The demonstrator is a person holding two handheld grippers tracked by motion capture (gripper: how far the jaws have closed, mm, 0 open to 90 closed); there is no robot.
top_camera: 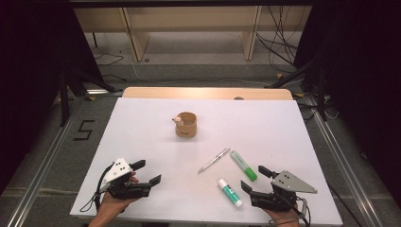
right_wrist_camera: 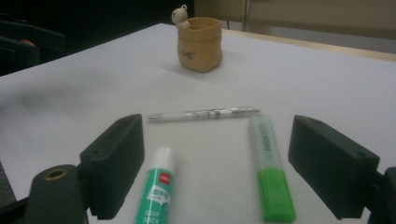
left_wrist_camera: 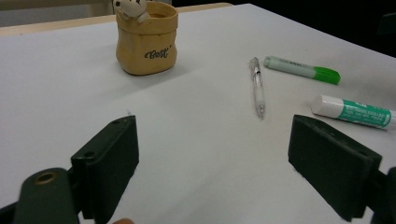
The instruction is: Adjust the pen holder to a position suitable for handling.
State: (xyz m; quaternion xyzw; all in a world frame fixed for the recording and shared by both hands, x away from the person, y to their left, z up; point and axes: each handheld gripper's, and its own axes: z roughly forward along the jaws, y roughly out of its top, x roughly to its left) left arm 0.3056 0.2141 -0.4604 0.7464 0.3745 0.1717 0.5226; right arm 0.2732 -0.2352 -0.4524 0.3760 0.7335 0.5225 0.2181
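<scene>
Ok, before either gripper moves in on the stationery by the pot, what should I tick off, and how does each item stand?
1. Right gripper open: ok, fingers spread.
2. Left gripper open: ok, nothing held.
3. Glue stick and highlighter within the right gripper's span: ok, both lie between its fingers in the right gripper view.
4. Pen apart from the highlighter: cannot tell, their ends look very close.
5. Pot upright with its mouth open: ok.
6. Pot already holds something: cannot tell.

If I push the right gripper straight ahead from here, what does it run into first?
Probably the glue stick and the green highlighter: both lie between the open jaws of the right gripper. The pen lies crosswise just beyond.
</scene>
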